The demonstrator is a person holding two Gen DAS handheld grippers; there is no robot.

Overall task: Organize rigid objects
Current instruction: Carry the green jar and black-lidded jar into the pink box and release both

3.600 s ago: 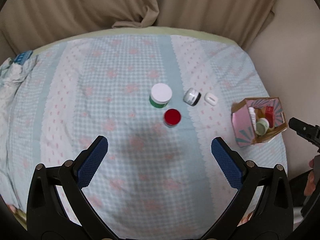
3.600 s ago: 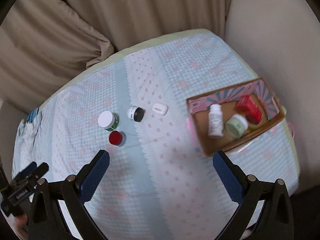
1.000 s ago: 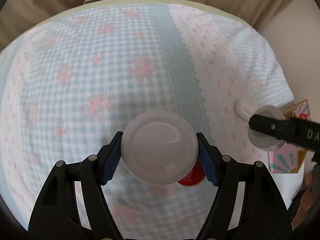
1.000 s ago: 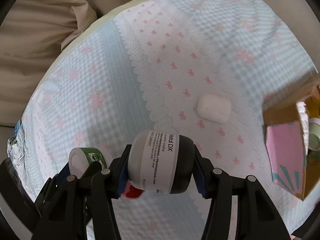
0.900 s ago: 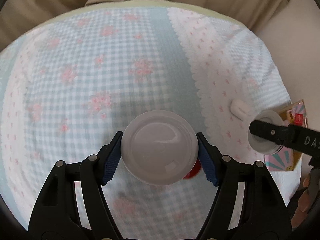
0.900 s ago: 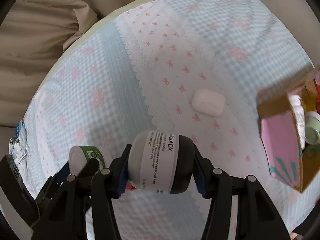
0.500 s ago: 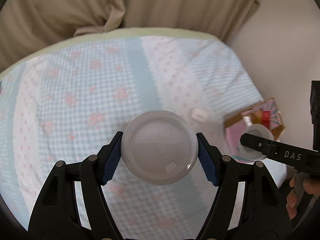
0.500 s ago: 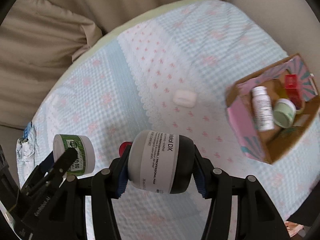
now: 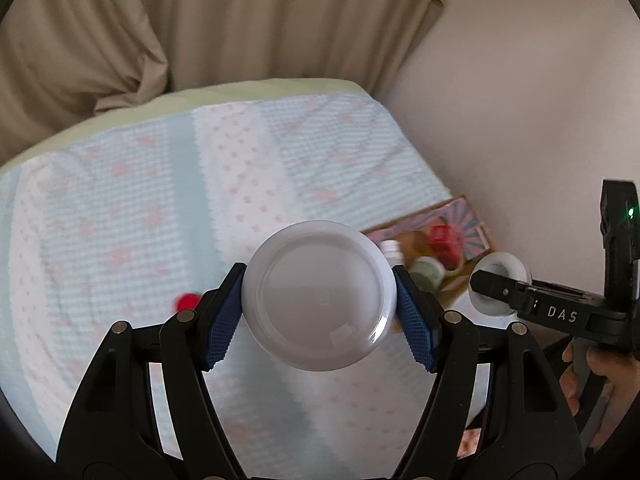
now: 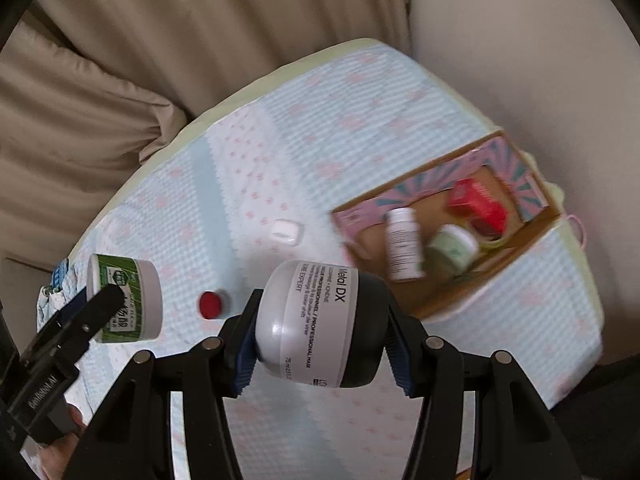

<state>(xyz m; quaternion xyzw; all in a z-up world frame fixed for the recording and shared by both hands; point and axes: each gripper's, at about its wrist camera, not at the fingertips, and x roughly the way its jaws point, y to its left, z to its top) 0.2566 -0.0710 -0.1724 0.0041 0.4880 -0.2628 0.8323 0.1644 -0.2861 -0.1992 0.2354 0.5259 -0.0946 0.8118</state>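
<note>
Two jars are in the air at once, one in each claw, so a single trip can carry both to the box. The left claw (image 9: 319, 312) is clenched on the green-labelled jar (image 9: 319, 295), pads pressing its sides and its white lid facing the camera. The right claw (image 10: 320, 334) grips the grey and black jar (image 10: 320, 324) lying sideways, one pad on its pale base and the other on its black lid. Both hang above the bed (image 10: 320, 128), the right one nearer the cardboard box (image 10: 520, 236) at the bed's edge, which already holds a white bottle (image 10: 402, 244), a pale green jar (image 10: 454, 250) and a red carton (image 10: 478, 204). A red-capped pot (image 10: 211, 305) and a small white case (image 10: 286, 232) lie on the cover, likely awaiting a later trip.
</note>
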